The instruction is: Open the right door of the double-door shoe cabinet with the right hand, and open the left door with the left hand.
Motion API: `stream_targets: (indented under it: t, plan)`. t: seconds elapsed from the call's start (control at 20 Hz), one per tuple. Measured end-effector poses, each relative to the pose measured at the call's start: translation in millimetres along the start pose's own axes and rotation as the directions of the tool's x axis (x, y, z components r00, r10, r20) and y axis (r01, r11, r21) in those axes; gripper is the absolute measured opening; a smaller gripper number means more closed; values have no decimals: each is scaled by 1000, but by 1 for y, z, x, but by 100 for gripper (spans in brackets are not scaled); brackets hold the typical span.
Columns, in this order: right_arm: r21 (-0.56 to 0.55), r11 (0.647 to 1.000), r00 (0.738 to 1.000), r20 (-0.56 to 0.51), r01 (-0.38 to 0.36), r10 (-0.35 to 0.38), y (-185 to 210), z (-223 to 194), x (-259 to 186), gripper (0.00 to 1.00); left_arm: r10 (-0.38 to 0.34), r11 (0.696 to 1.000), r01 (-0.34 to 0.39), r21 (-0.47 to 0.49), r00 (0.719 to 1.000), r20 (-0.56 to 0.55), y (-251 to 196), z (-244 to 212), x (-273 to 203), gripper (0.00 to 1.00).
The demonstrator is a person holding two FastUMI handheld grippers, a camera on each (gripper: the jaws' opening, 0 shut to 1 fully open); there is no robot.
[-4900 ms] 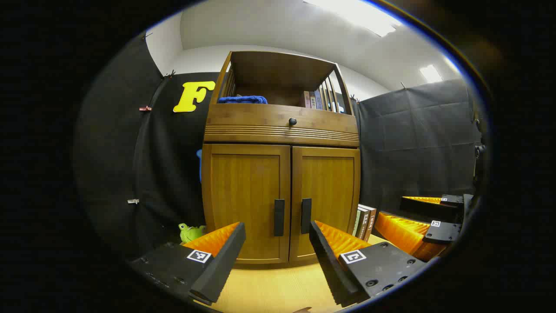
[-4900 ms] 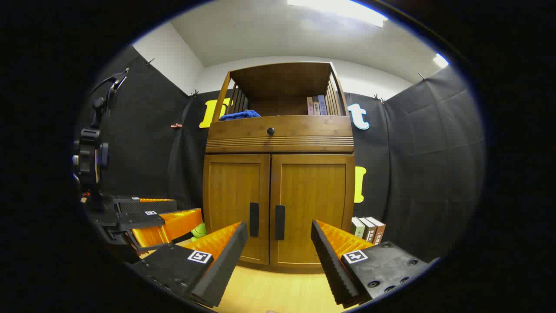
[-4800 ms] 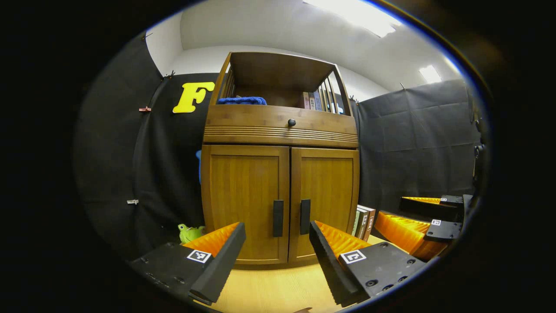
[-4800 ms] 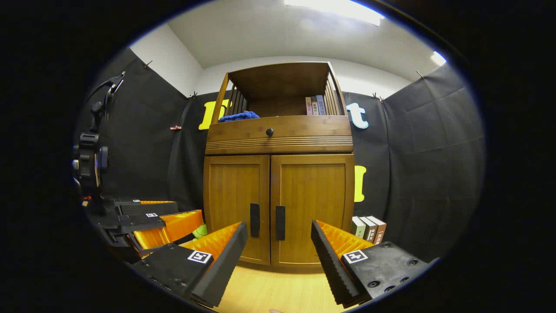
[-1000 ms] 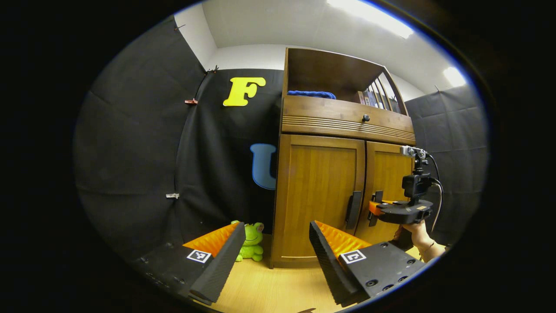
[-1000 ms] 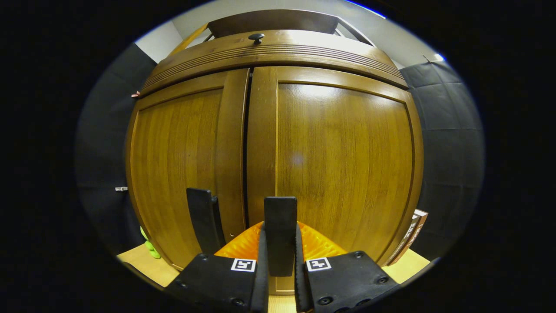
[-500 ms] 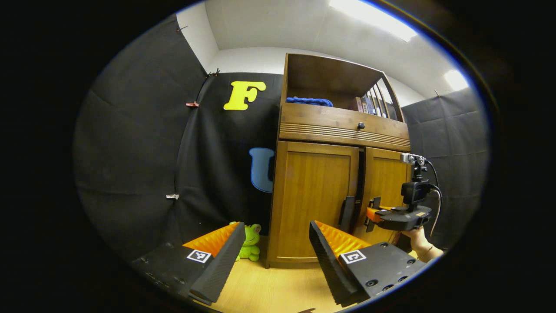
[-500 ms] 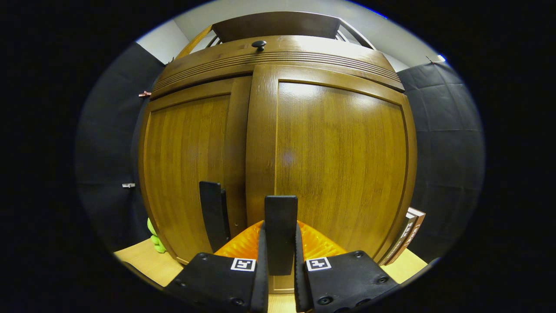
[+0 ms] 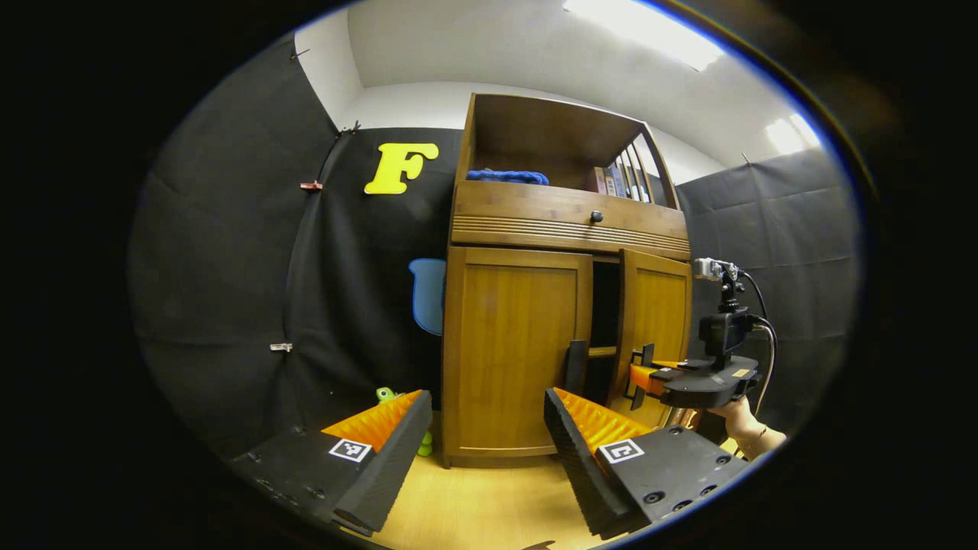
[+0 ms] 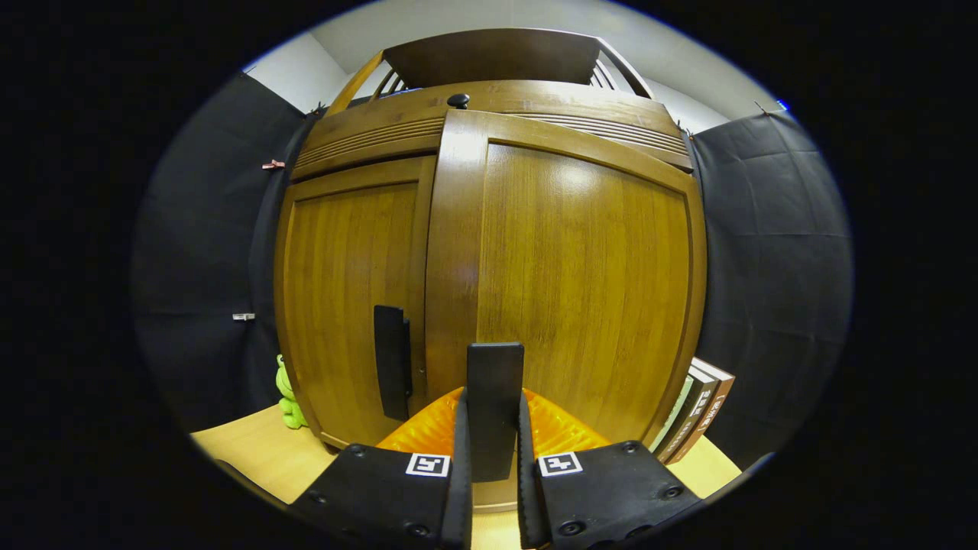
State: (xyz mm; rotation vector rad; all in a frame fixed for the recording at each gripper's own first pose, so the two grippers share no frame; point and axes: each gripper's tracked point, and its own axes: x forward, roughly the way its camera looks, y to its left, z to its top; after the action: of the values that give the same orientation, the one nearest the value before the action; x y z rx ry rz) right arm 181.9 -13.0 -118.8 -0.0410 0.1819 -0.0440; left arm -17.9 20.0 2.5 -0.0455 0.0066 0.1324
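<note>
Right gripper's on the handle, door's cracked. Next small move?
Probably keep swinging the right door outward: the right gripper is shut on the right handle and the door stands only partly open. The left gripper hangs open, short of the left handle.

Staged recording booth, not a lived-in home. Black cloth walls (image 9: pixel 229 267) pinned up with clips (image 9: pixel 311 186), white ceiling with strip lights (image 9: pixel 642 34) above. Props dressed as a household corner: wooden shoe cabinet (image 9: pixel 519 344) on a light wood floor (image 9: pixel 481 504), blue towel (image 9: pixel 506 176) and books (image 9: pixel 603 180) on its shelf, green plush frog (image 10: pixel 288 401), more books (image 10: pixel 699 420) beside it.
</note>
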Motion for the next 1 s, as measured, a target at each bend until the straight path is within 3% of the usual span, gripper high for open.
stream_targets:
  t: [0.1,0.4,0.85,0.9,1.0]
  plan:
    - [6,1000,1000,-4,-14,14,-4,0,-12,28,-22,1000,22,3,1000,0,-13,0,2,89]
    - [4,1000,1000,-8,-26,26,-23,0,-49,28,-106,994,106,10,994,0,-57,0,4,92]
    - [-3,1000,1000,-14,2,-2,-54,1,-89,27,-200,979,200,28,980,-2,-103,-4,4,89]
    - [-3,1000,1000,-16,8,-8,-58,2,-93,23,-209,978,209,24,978,-1,-107,-5,4,91]
    - [-6,1000,1000,-18,21,-21,-68,1,-101,27,-226,974,226,19,974,4,-115,-4,4,91]
